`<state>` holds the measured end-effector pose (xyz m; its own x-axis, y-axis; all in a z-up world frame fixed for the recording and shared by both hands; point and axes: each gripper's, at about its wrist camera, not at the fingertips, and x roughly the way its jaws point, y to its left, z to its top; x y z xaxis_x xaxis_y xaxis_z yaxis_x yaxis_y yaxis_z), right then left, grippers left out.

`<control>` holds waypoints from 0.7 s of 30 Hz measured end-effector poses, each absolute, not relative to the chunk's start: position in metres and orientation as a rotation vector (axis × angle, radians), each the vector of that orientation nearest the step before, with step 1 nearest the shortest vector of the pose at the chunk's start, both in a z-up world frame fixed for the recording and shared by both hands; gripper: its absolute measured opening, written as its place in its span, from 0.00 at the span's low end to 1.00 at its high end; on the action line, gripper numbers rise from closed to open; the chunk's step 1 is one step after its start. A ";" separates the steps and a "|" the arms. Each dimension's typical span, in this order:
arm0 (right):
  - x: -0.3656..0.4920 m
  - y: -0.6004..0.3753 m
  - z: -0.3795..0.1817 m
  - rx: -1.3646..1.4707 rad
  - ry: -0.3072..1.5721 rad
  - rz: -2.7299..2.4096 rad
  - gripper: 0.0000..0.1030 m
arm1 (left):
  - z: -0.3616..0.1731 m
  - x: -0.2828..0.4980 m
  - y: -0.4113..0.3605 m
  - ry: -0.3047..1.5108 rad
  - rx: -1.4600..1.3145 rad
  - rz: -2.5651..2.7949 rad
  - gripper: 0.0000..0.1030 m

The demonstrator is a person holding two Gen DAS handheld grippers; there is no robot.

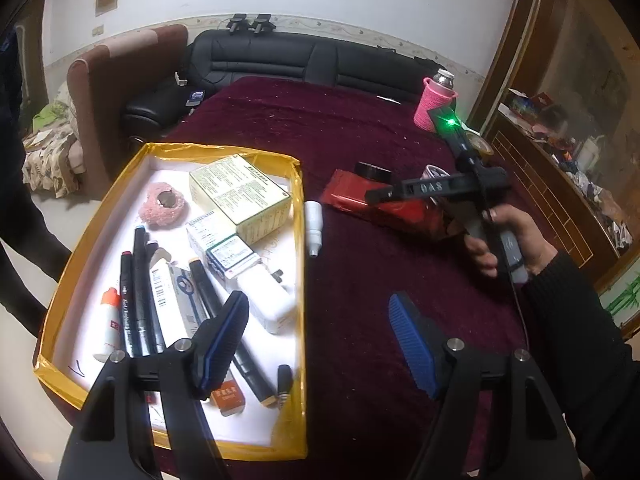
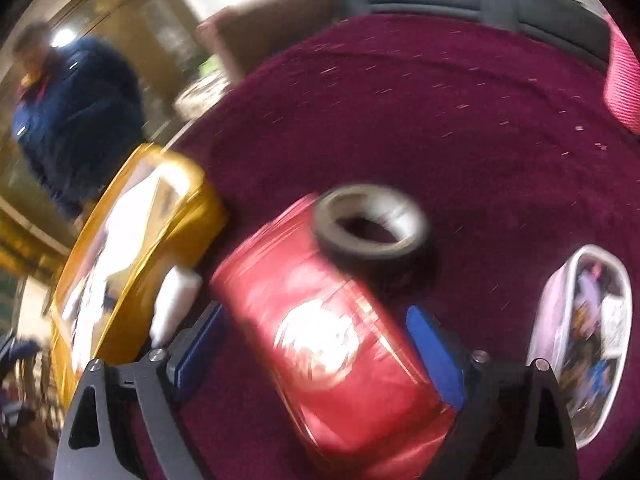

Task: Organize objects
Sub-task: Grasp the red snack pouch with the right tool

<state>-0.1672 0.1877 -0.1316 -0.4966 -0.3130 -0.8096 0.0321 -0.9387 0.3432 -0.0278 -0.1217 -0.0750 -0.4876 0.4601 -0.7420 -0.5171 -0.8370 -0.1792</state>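
Already inside gold-rimmed tray [image 1: 298, 216]: boxes [image 1: 239, 192], pens [image 1: 140, 292]; both grippers' jaws wide, empty.

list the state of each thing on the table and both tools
left tool: open, empty, over tray edge
right tool: open, straddling red packet
red packet: lying flat on cloth
tape roll: lying beside packet
white bottle: on its side, outside tray
tray: partly filled

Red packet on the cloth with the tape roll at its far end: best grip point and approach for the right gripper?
Grip the red packet across its narrow width at the near half, coming from above. It lies flat, and the right gripper is open with a finger on each long side. Stay clear of the far end, where the tape roll sits. The view is blurred, so edges are approximate.
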 end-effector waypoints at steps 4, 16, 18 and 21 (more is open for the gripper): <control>-0.150 0.163 -0.131 1.449 -0.314 -2.543 0.90 | -0.078 -0.030 -0.116 0.100 -1.146 2.305 0.70; -0.099 0.158 -0.128 1.535 -0.320 -2.714 0.54 | -0.083 -0.031 -0.080 0.119 -1.209 2.255 0.70; -0.091 0.168 -0.132 1.467 -0.379 -2.715 0.54 | -0.087 -0.034 -0.064 0.149 -1.215 2.246 0.70; -0.084 0.173 -0.134 1.434 -0.423 -2.693 0.54 | -0.099 -0.047 -0.043 0.158 -1.264 2.228 0.70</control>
<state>-0.0842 0.1728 -0.1338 -0.5650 -0.1813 -0.8049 -0.0739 -0.9605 0.2682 -0.0467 -0.0433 -0.0986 -0.3930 0.4166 -0.8197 -0.5284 -0.8319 -0.1695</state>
